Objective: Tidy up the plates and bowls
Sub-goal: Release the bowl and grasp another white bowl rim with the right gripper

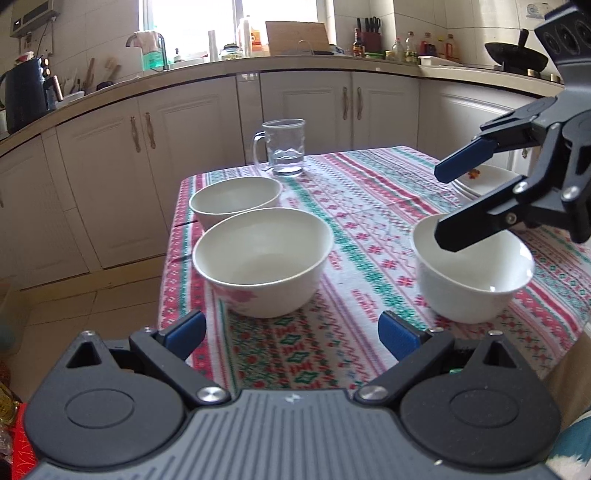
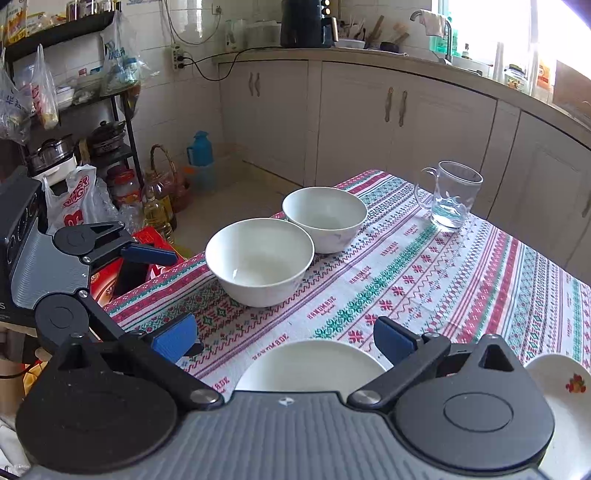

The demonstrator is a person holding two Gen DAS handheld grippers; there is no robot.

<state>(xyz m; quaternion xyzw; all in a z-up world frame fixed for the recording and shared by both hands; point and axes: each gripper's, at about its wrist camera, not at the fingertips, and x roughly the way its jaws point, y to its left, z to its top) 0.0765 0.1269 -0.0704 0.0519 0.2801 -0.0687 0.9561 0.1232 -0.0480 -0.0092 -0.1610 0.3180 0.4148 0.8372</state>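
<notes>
Hand-held grippers, left (image 1: 291,332) & right (image 2: 284,338), both wide, empty; 3 bowls empty, glass mug (image 1: 285,147) w/ water.

On the table (image 1: 369,206), two bowls (image 1: 263,260) (touching) sit left, a third bowl (image 1: 472,273) right, mug (image 1: 284,147) behind.

A lived-in home kitchen. Cream cabinet doors (image 1: 303,107) with metal handles run under a curved worktop (image 1: 258,62) along the far wall, beneath a bright window (image 1: 236,22). On the worktop stand a sink tap (image 1: 147,38) with a cloth draped over it, a knife block (image 1: 370,35), oil and sauce bottles (image 1: 410,46), a black wok (image 1: 515,55) at far right and a dark kettle (image 1: 26,92) at far left. White wall tiles (image 2: 155,88), a black shelf rack (image 2: 74,92) hung with plastic bags and pots, and cooking oil bottles (image 2: 159,206) on the tiled floor show the same.
</notes>
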